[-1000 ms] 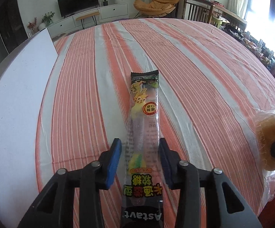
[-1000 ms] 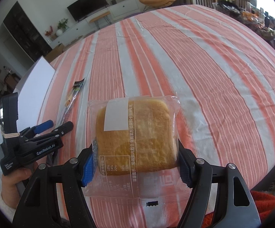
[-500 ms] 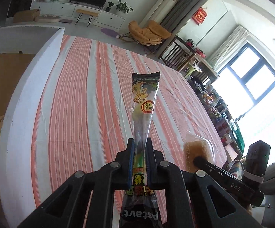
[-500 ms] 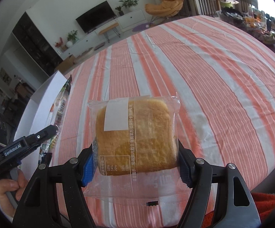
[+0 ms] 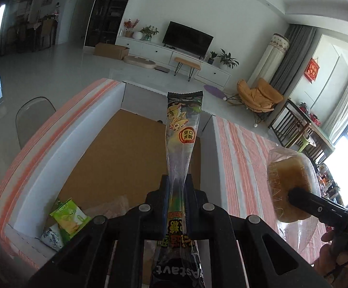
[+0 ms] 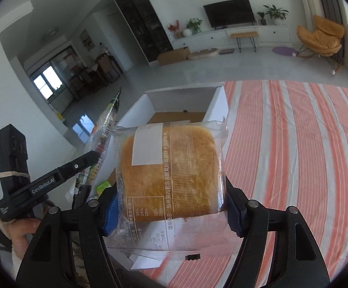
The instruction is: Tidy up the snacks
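Note:
My left gripper (image 5: pixel 176 187) is shut on a long clear candy stick packet (image 5: pixel 183 129) with a cartoon print and holds it in the air above the open white box (image 5: pixel 97 120) with a brown floor. My right gripper (image 6: pixel 170 206) is shut on a wrapped square bread (image 6: pixel 169 170) and holds it up beside the box's right wall (image 6: pixel 218 105). The bread also shows in the left wrist view (image 5: pixel 291 184). The candy packet also shows in the right wrist view (image 6: pixel 103 132), left of the bread.
A green snack packet (image 5: pixel 69 216), a blue-and-white packet (image 5: pixel 51 236) and a clear wrapper (image 5: pixel 111 207) lie in the box's near corner. The orange-striped tablecloth (image 6: pixel 294 144) spreads right of the box. A chair (image 5: pixel 33 117) stands beyond the table's left edge.
My left gripper closed on the candy packet, lifted it off the table and swung left over the box. My right gripper carried the bread up and left toward the box.

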`<state>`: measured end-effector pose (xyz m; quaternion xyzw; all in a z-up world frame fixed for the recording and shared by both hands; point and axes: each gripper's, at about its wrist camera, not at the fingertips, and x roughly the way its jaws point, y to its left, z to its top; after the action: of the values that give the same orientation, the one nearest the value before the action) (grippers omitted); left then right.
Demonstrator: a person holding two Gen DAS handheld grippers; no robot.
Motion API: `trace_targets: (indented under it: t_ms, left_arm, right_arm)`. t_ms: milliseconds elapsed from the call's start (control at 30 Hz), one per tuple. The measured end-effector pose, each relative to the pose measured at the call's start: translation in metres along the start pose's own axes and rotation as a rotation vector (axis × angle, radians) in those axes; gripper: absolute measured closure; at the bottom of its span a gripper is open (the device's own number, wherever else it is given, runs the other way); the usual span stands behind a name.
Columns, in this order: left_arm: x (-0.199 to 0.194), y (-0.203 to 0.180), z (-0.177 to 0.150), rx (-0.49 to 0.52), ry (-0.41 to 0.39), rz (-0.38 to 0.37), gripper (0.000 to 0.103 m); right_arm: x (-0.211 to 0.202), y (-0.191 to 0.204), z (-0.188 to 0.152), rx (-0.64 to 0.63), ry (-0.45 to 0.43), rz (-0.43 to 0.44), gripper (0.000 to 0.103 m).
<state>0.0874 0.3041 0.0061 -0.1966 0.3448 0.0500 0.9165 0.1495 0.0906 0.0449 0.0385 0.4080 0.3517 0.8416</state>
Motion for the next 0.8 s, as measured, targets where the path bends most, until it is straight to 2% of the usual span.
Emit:
trace_targets:
  t_ms: [133, 200, 333, 367, 400, 433, 467, 500, 567, 700, 800]
  left_arm:
    - [0.03, 0.03, -0.014, -0.003, 0.031, 0.142, 0.091]
    - [0.041, 0.039, -0.023, 0.005, 0.059, 0.18, 0.089]
    - [0.048, 0.043, -0.04, 0.028, 0.068, 0.217, 0.081]
    - [0.048, 0.042, -0.042, 0.038, 0.063, 0.225, 0.072]
    - [0.046, 0.04, -0.044, 0.049, 0.053, 0.24, 0.048]
    - [0.044, 0.037, -0.044, 0.058, 0.037, 0.259, 0.033]
    - [0.04, 0.032, -0.044, 0.067, 0.009, 0.278, 0.009]
    - [0.036, 0.028, -0.045, 0.078, -0.026, 0.295, 0.004]
    - [0.027, 0.019, -0.043, 0.104, -0.07, 0.32, 0.004]
    - [0.02, 0.005, -0.041, 0.135, -0.093, 0.368, 0.004]
    - [0.007, -0.002, -0.043, 0.098, -0.128, 0.415, 0.0]
  right_arm:
    - [0.055, 0.027, 0.009, -0.038, -0.001, 0.072, 0.026]
    - [0.079, 0.029, 0.01, -0.035, 0.035, 0.087, 0.02]
    - [0.084, 0.022, 0.0, -0.021, 0.023, 0.08, 0.02]
    - [0.082, 0.021, -0.002, -0.02, 0.023, 0.07, 0.02]
    - [0.079, 0.02, -0.006, -0.026, 0.024, 0.055, 0.02]
    - [0.075, 0.019, -0.009, -0.036, 0.026, 0.039, 0.02]
    - [0.073, 0.018, -0.011, -0.048, 0.027, 0.021, 0.02]
    - [0.07, 0.018, -0.013, -0.061, 0.027, 0.004, 0.02]
    - [0.065, 0.018, -0.018, -0.075, 0.028, -0.021, 0.02]
    - [0.057, 0.017, -0.027, -0.086, 0.051, -0.052, 0.019]
    - [0.052, 0.017, -0.03, -0.105, 0.046, -0.072, 0.02]
